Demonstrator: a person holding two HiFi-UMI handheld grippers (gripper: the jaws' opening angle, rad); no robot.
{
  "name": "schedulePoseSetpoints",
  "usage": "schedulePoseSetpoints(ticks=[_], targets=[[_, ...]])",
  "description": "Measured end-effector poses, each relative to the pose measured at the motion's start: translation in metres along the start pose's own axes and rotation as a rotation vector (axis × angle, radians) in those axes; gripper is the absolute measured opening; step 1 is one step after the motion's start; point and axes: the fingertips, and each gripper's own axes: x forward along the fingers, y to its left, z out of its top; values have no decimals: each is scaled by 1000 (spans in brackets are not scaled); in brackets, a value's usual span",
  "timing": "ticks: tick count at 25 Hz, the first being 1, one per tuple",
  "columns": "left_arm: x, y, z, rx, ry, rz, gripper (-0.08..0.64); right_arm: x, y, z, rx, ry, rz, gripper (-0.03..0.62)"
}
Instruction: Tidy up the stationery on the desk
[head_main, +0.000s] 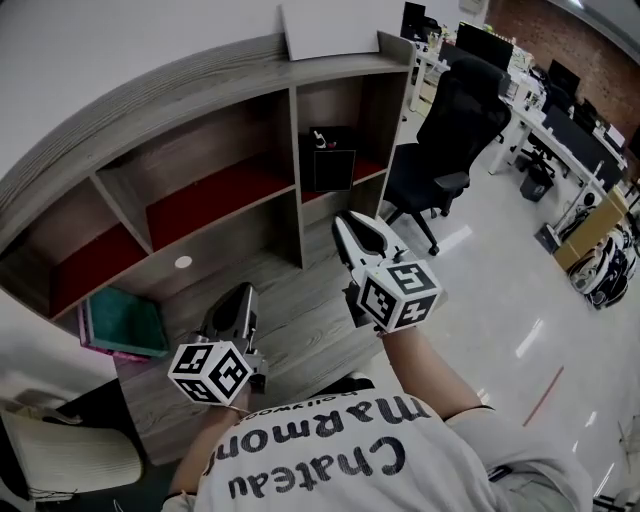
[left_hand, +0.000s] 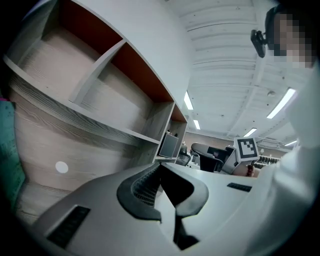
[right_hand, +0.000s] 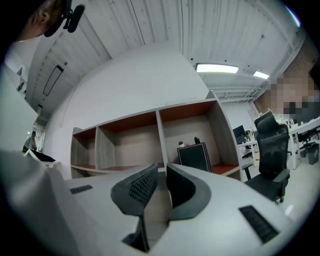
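Observation:
My left gripper (head_main: 240, 293) hovers over the wooden desk (head_main: 300, 320), near its middle. In the left gripper view its tips (left_hand: 160, 166) meet, with nothing between them. My right gripper (head_main: 356, 224) is further right and points toward the shelf unit (head_main: 200, 150). A narrow gap shows between its jaws (right_hand: 161, 168), and nothing is held. A black box (head_main: 328, 168) with small items on top stands in the lower right shelf compartment (right_hand: 194, 156). Teal and pink notebooks (head_main: 122, 322) lie stacked at the desk's left end, under the shelf.
A black office chair (head_main: 450, 130) stands just right of the desk. A small white round disc (head_main: 183, 262) sits on the desk's back panel. A cream chair (head_main: 60, 455) is at the lower left. More desks with monitors (head_main: 560, 120) fill the room beyond.

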Motion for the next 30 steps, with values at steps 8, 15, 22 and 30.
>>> schedulePoseSetpoints(ticks=[8, 15, 22, 30], targets=[[-14, -16, -16, 2, 44, -82, 15, -37, 31, -50, 38, 90, -43, 26], [-24, -22, -35, -20, 76, -89, 15, -56, 46, -90, 155, 186, -63, 15], [-34, -16, -37, 2, 74, -26, 15, -43, 59, -104, 154, 241, 9, 14], [-35, -10, -31, 31, 35, 115, 15, -29, 54, -103, 119, 278, 93, 12]])
